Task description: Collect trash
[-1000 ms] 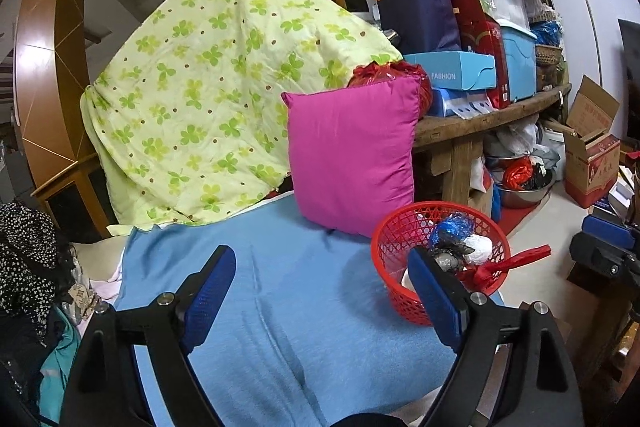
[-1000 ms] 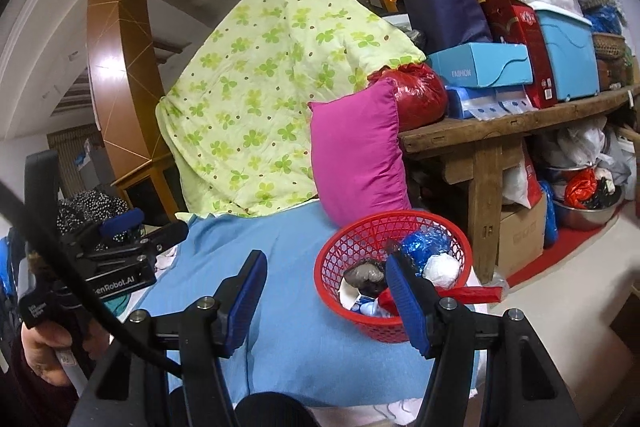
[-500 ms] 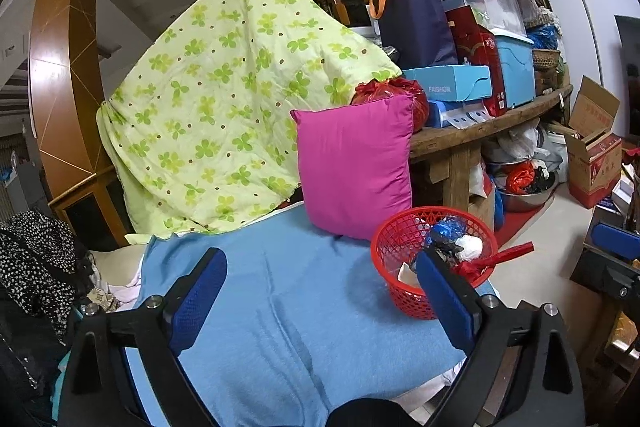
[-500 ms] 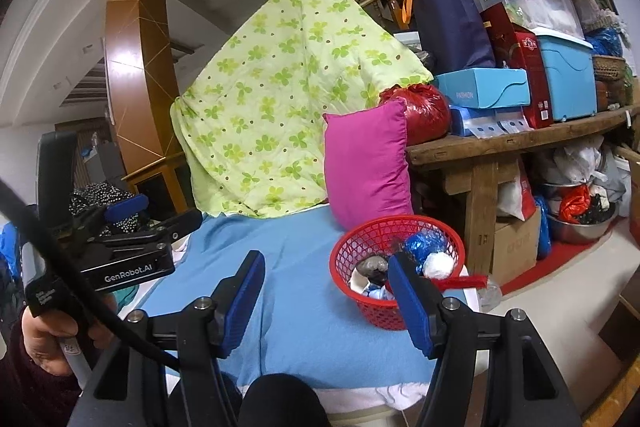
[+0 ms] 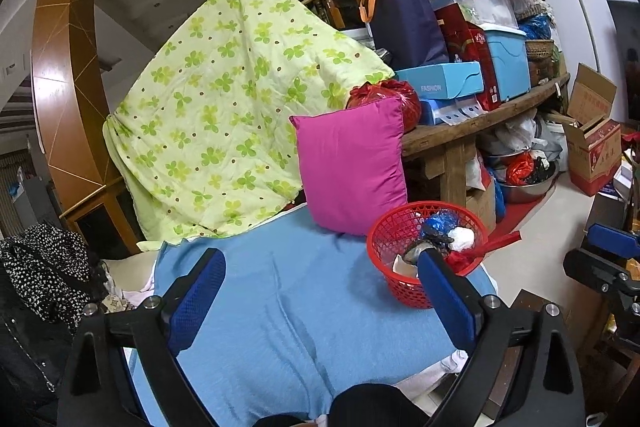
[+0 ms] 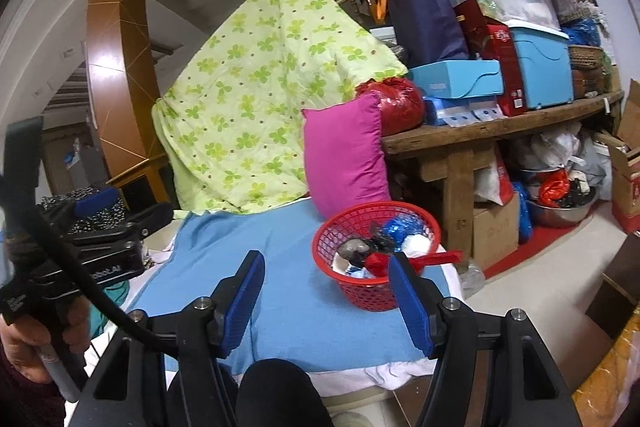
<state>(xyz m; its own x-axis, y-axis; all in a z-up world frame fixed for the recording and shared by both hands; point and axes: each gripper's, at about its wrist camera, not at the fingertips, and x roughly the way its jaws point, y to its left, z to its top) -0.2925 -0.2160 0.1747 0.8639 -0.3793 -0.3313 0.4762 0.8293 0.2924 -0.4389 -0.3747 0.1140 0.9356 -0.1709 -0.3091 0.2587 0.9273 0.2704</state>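
I have pulled both grippers back from the blue blanket [image 5: 288, 307], so the collecting looks finished. The red basket [image 6: 340, 231] sits at the blanket's right edge, holding crumpled trash [image 6: 380, 239]. My left gripper [image 5: 320, 291] has just opened wide, empty; my right gripper [image 6: 326, 297] stands half open, empty.

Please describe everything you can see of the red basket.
The red basket is round, of plastic mesh with a solid rim, and narrows toward its base. It stands upright on the blue cloth, near the cloth's right edge, before the pink pillow. It holds crumpled trash: blue, white, grey and red pieces. No gripper touches it.
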